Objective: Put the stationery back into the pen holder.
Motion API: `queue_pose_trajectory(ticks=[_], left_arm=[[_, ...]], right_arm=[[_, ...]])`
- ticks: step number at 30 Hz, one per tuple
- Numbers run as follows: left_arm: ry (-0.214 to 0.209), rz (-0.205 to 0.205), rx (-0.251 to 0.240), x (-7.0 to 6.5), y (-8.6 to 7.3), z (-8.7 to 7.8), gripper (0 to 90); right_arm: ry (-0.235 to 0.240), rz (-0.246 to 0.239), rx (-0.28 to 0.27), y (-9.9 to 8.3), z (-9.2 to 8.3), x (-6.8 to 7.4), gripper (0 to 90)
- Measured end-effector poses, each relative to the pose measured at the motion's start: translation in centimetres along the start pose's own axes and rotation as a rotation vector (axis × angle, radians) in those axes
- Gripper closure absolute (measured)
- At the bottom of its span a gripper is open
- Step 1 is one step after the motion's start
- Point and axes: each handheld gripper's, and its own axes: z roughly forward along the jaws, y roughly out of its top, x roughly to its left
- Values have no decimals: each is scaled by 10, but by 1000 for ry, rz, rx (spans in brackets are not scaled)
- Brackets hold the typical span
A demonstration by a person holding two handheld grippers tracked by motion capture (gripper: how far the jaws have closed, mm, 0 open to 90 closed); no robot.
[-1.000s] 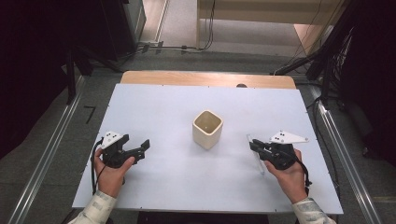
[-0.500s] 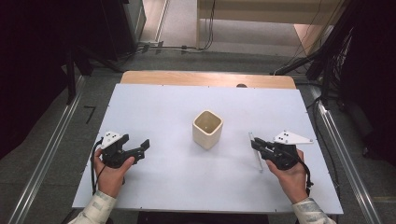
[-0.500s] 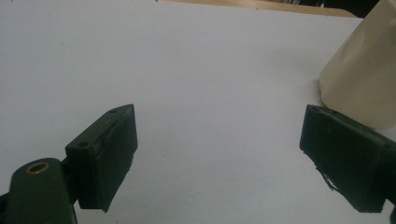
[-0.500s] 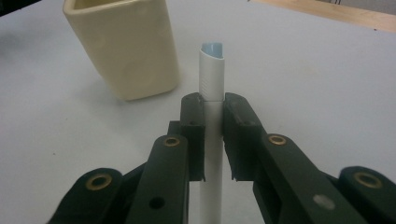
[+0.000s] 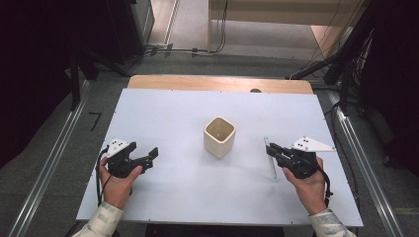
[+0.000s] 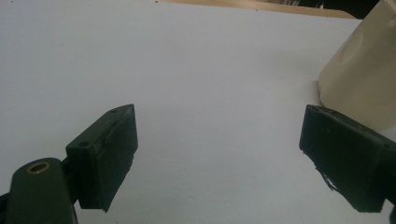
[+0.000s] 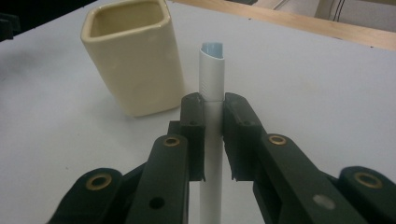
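A cream square cup point(image 5: 219, 137) stands upright in the middle of the white table point(image 5: 173, 187). My right gripper point(image 5: 273, 149) is to its right, shut on a white pen point(image 5: 271, 160) with a pale blue tip. In the right gripper view the black jaws pinch the pen point(image 7: 212, 70) at its middle, and its tip points past the gripper point(image 7: 214, 105) toward the cup point(image 7: 133, 60). My left gripper point(image 5: 150, 157) sits left of the cup, open with nothing between its jaws. In the left gripper view the cup point(image 6: 359, 79) is off to the right of the gripper point(image 6: 219, 158).
A wooden strip point(image 5: 217, 83) runs along the table's far edge. Metal rails point(image 5: 54, 163) flank the table on both sides, and cables lie on the floor beyond.
My right hand has edged slightly to the right with the pen in its jaws. The left hand and the cup have stayed still.
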Motion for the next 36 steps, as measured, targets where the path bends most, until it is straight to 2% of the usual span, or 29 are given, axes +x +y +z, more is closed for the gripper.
queue_pose_trajectory(ticks=[9,24,36], left_arm=[[0,-2,-1,0,0,0,122],[-1,-6,-4,1,0,-1,122],[-2,-10,-3,1,0,-1,122]], right_arm=[[18,-9,-29,14,2,5,768],[52,-40,-45,35,15,17,768],[63,-52,-63,56,18,22,768]])
